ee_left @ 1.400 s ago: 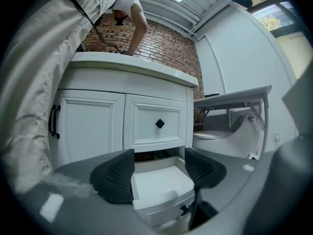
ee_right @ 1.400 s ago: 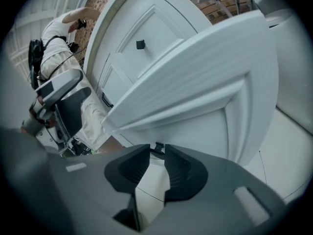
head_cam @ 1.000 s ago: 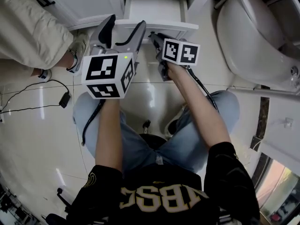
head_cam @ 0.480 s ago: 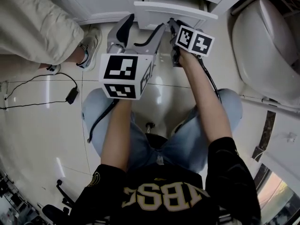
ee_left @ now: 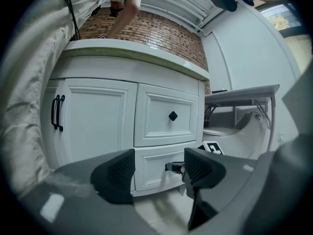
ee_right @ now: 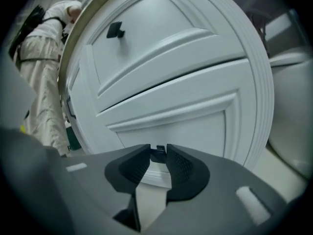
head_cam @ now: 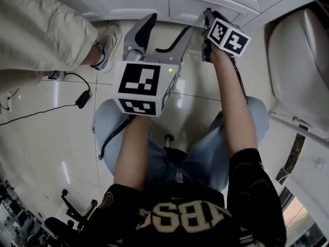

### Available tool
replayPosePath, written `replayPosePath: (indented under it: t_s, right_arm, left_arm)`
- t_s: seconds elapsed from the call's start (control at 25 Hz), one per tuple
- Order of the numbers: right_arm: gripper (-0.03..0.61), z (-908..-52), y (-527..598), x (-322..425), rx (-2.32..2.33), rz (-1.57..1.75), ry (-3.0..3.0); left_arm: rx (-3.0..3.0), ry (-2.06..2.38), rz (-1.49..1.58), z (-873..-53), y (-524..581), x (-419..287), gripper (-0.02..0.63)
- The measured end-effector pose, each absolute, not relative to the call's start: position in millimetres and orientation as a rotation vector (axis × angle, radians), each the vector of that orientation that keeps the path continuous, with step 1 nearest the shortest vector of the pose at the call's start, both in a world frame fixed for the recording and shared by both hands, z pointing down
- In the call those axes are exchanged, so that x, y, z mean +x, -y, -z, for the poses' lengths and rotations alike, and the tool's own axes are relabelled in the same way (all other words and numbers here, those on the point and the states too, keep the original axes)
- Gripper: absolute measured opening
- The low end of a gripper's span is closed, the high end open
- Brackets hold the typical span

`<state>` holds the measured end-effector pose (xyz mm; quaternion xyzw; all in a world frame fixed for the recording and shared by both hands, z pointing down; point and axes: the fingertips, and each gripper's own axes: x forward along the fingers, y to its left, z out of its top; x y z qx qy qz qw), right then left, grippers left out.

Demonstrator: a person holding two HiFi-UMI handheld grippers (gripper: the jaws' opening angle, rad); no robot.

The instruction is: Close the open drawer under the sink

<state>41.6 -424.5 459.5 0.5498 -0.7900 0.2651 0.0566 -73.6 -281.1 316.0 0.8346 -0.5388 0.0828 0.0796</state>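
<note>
The lower white drawer (head_cam: 211, 5) under the sink sits pushed in, its front about flush with the cabinet (ee_left: 154, 168). My right gripper (ee_right: 158, 156) is shut on that drawer's small dark knob (ee_right: 158, 153); from the head view it reaches the drawer front at the top (head_cam: 206, 13). The left gripper view shows its tip against the lower drawer (ee_left: 175, 167). My left gripper (head_cam: 164, 32) hangs open and holds nothing, a short way back from the cabinet (ee_left: 159, 168). Above is the upper drawer, shut, with a black knob (ee_left: 173, 115).
A toilet (head_cam: 300, 50) stands close on the right. A person in beige trousers (head_cam: 41, 30) stands at the left by the cabinet door with black handles (ee_left: 57, 112). A cable and adapter (head_cam: 82, 99) lie on the tiled floor.
The drawer stuck out from the cabinet and has slid in to flush. My right gripper moved forward with the knob; the left gripper followed a little.
</note>
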Motion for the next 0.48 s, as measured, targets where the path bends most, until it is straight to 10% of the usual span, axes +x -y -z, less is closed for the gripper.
replayPosePath:
  t_s: [0.48]
  right_arm:
    - [0.098, -407.5, 408.0, 10.9, 1.546, -0.382, 2.452]
  left_arm:
    - [2.482, 1.667, -0.292, -318.2, 278.2, -107.4, 0.319]
